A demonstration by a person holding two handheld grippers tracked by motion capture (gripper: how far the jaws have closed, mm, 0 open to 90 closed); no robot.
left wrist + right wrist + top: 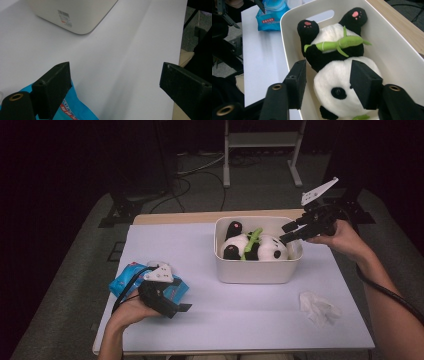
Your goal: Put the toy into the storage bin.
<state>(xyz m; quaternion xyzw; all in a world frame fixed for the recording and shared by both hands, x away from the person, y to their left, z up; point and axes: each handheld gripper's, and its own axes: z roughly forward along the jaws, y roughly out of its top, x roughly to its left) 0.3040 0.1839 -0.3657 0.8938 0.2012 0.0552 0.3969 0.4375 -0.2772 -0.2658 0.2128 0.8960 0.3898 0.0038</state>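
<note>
White bin (255,270), center frame, holds the panda (342,75); right gripper (328,82) spread above it, likely releasing; left gripper (113,82) gapes empty.

Plush fuzzy panda (342,75), smooth matt plastic bin (255,270), glossy blue packet (131,275), crumpled tissue (319,307)

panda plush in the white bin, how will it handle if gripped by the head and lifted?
The panda plush looks soft and stuffed, so it would probably squash between the pads and feel light. Its limbs likely dangle. The green bamboo piece across its belly seems attached and may snag on the white bin.
</note>
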